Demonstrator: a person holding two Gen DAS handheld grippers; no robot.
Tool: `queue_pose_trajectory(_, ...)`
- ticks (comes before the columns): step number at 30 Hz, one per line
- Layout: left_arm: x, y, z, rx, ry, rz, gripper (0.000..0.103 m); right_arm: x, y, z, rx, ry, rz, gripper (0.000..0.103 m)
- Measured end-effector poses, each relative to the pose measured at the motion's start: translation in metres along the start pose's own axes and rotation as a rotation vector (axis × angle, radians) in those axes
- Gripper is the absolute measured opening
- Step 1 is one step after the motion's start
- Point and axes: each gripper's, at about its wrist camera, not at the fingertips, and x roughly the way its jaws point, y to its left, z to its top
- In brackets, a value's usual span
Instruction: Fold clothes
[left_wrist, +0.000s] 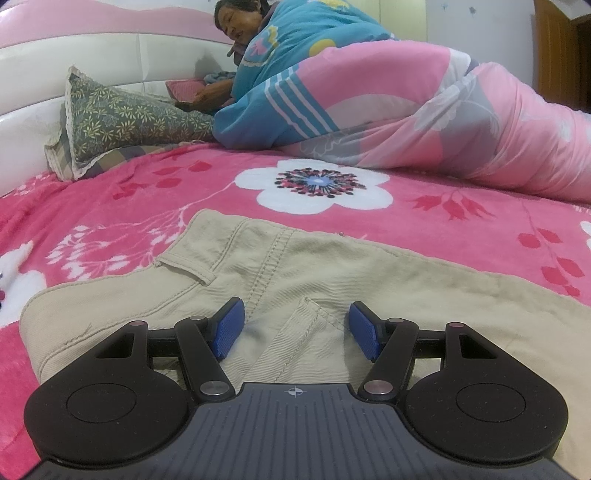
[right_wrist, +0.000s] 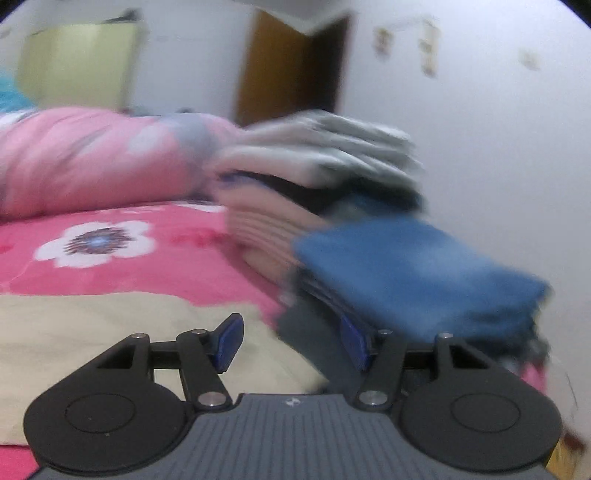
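A pair of beige trousers (left_wrist: 332, 266) lies spread on the pink flowered blanket (left_wrist: 147, 206). My left gripper (left_wrist: 297, 328) hovers low over its waist area, open, its blue pads (left_wrist: 231, 328) standing apart on either side of a raised seam fold without pressing it. In the blurred right wrist view the same beige trousers (right_wrist: 110, 325) fill the lower left. My right gripper (right_wrist: 291, 343) is open with nothing held, above the trousers' edge and a dark grey cloth (right_wrist: 306, 332).
A person (left_wrist: 295, 48) lies under a pink and blue quilt (left_wrist: 461, 118) at the far side, beside a grey patterned pillow (left_wrist: 129, 118). A stack of folded clothes (right_wrist: 314, 177) with a blue folded garment (right_wrist: 417, 266) in front stands at right. A brown door (right_wrist: 291, 66) is behind.
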Motion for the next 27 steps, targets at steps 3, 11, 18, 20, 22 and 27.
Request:
queue_pose_trajectory(3,0.000,0.000,0.000,0.001,0.000,0.001,0.064,0.007,0.030,0.005,-0.112,-0.018,0.098,0.053)
queue_pose_trajectory(11,-0.001,0.000,0.000,0.000,0.000,0.002,0.064,0.050,0.049,0.026,-0.023,0.108,0.391,0.011)
queue_pose_trajectory(18,0.000,0.001,0.000,0.002,-0.001,-0.001,0.064,0.106,0.027,-0.004,0.050,0.275,0.310,0.006)
queue_pose_trajectory(20,-0.001,0.002,0.000,0.000,-0.001,-0.004,0.064,0.123,0.003,-0.009,0.192,0.295,0.306,0.000)
queue_pose_trajectory(22,-0.001,0.002,0.000,0.001,-0.001,-0.003,0.064,0.121,-0.006,0.003,0.238,0.292,0.232,0.000)
queue_pose_trajectory(27,-0.001,0.001,0.000,0.004,-0.001,-0.001,0.064,0.113,0.020,0.022,0.094,0.255,0.357,0.000)
